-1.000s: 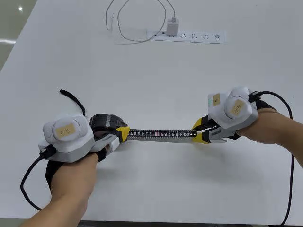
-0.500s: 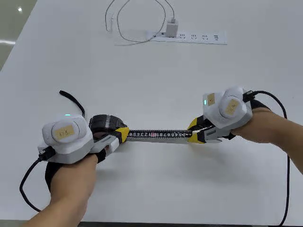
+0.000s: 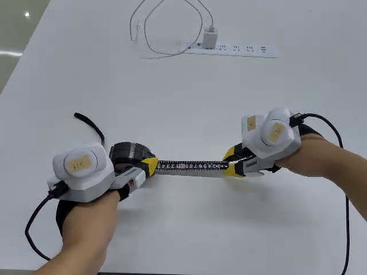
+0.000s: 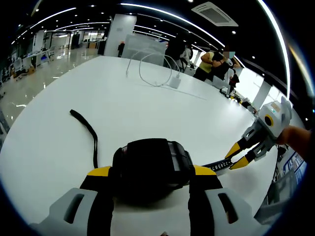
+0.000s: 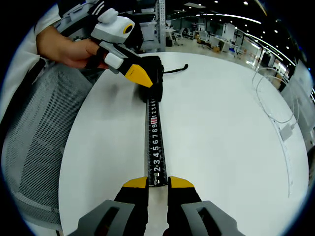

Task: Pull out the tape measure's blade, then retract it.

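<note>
A black tape measure case [image 3: 129, 154] rests on the white table [image 3: 189, 86], and my left gripper [image 3: 143, 167] is shut on it; in the left gripper view the case [image 4: 151, 164] sits between the yellow-tipped jaws. The blade [image 3: 191, 166] runs out to the right, printed with numbers, and its tip is pinched by my right gripper [image 3: 232, 164]. From the right gripper view the blade [image 5: 155, 142] stretches away to the case [image 5: 152, 73] and the left gripper [image 5: 133, 66]. A black wrist strap [image 3: 89, 123] trails from the case.
A white power strip [image 3: 229, 48] with a plugged charger [image 3: 209, 39] and looped white cable [image 3: 166, 28] lies at the table's far side. Black cords [image 3: 330, 123] trail from both grippers. A mesh chair [image 5: 34, 147] stands by the table edge.
My right gripper has moved left toward the case, so the exposed blade is shorter. The left gripper still holds the case in the same spot.
</note>
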`<state>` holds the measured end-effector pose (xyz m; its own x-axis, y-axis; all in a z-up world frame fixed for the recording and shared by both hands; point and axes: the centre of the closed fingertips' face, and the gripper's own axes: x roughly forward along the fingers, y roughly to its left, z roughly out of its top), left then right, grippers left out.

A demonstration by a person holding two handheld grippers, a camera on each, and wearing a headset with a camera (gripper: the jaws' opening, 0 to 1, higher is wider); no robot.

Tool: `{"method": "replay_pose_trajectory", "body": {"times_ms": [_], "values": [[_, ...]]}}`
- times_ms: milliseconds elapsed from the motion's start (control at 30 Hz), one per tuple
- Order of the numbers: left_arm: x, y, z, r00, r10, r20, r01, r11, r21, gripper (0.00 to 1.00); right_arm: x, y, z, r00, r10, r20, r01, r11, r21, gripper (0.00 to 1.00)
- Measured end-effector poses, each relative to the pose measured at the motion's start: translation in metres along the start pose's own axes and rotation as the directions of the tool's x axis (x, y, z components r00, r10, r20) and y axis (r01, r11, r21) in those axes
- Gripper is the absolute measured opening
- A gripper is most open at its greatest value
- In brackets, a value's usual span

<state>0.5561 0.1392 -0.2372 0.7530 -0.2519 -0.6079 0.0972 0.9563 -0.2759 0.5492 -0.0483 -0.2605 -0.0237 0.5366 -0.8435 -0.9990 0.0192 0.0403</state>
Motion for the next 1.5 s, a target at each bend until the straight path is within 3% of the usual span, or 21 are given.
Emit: {"method": "replay_pose_trajectory", "body": {"times_ms": [1500], "values": [[0.000, 0.000, 0.000, 1.0000, -0.004, -0.001, 0.004, 1.000, -0.019, 0.57, 0.016, 0.000, 0.026, 0.9994, 0.018, 0.028, -0.017, 1.000, -0.022, 0.10]]}}
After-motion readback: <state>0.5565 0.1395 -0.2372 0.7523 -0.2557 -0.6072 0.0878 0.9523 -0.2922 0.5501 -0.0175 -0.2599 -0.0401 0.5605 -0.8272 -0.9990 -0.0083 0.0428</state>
